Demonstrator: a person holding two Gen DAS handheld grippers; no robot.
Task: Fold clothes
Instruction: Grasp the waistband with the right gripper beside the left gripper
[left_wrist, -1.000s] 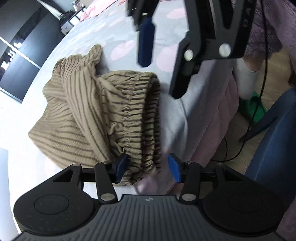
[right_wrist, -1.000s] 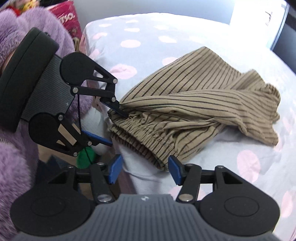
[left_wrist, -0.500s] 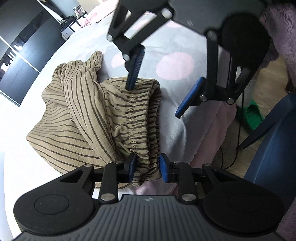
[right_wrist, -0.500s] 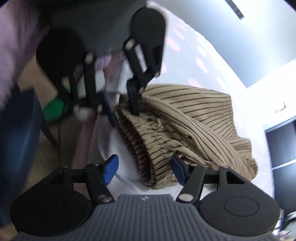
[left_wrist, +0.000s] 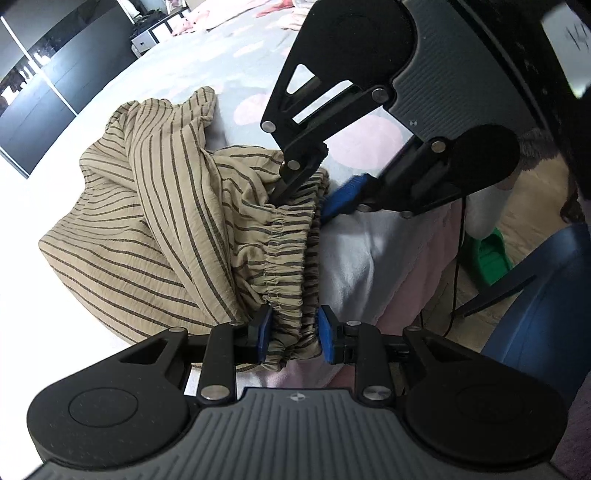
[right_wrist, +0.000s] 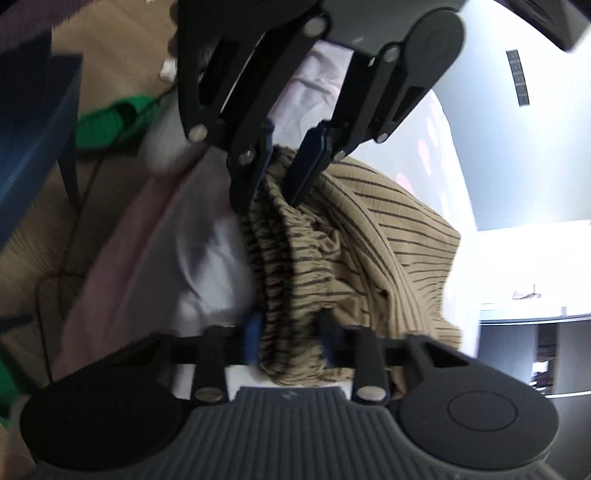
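Observation:
Tan striped shorts with an elastic waistband lie bunched at the edge of a bed with a grey sheet with pink dots. My left gripper is shut on the near end of the waistband. My right gripper straddles the waistband's far end in the left wrist view, jaws still apart. In the right wrist view the right gripper has the gathered waistband between its fingers, and the left gripper pinches the other end.
The bed's side drops to a wooden floor. A green slipper, a black cable and a blue chair stand beside the bed. Dark wardrobe doors are beyond the bed.
My left gripper has closed on the near end of the waistband. My right gripper has swung round and come down onto the other end, its jaws narrowing around the fabric.

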